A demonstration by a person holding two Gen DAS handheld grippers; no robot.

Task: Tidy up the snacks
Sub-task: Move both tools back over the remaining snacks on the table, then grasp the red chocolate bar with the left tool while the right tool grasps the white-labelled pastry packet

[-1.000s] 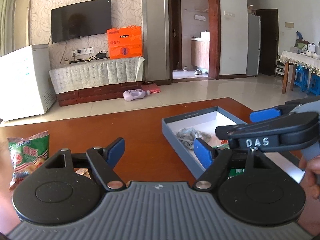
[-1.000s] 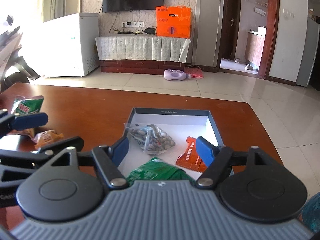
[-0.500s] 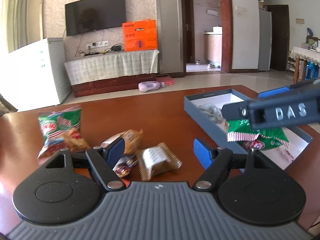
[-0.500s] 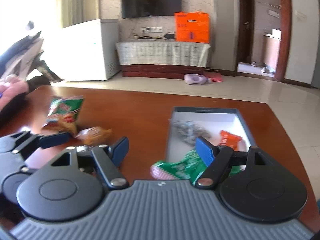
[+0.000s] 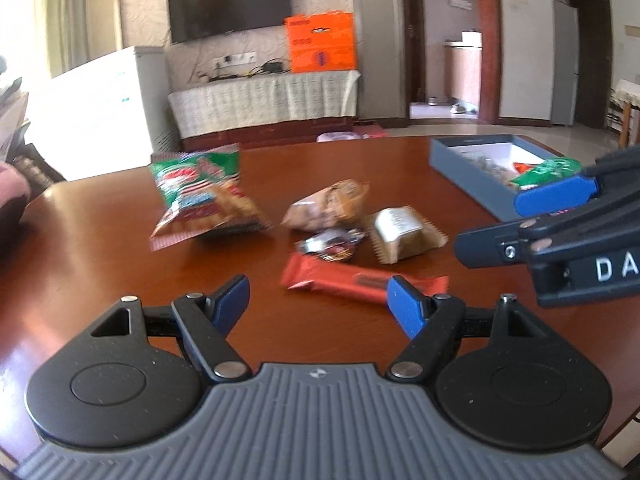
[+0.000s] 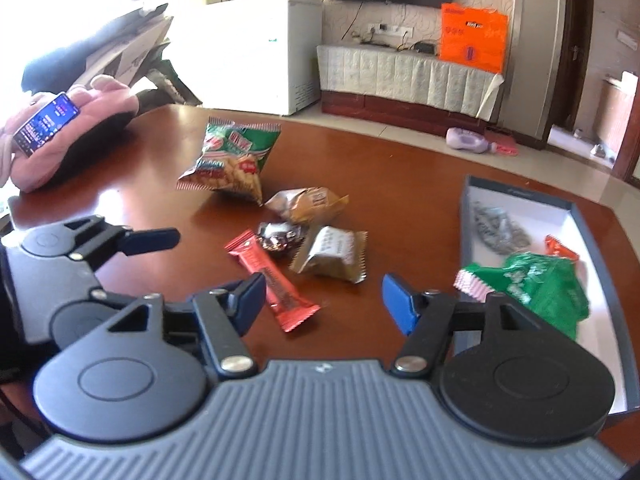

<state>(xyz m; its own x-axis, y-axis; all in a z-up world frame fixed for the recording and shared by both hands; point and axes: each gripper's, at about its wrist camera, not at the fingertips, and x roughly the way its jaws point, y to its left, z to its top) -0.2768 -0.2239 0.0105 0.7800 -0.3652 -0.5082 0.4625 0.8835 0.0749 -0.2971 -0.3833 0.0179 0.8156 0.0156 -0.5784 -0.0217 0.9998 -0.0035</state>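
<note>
Loose snacks lie on the brown table: a red bar, a green-red chip bag, a tan wrapped cake, a silver-beige pack and a small dark candy. A blue box at the right holds a green bag, a grey pack and an orange pack. My left gripper is open and empty, just short of the red bar. My right gripper is open and empty over the bar's near end.
A person's arm in pink with a phone rests at the table's far left. My right gripper's body reaches in from the right in the left wrist view. A white freezer and TV stand stand beyond the table.
Both grippers have swung left, away from the box toward the loose snack pile. The red bar has come into view. Both stay open and empty.
</note>
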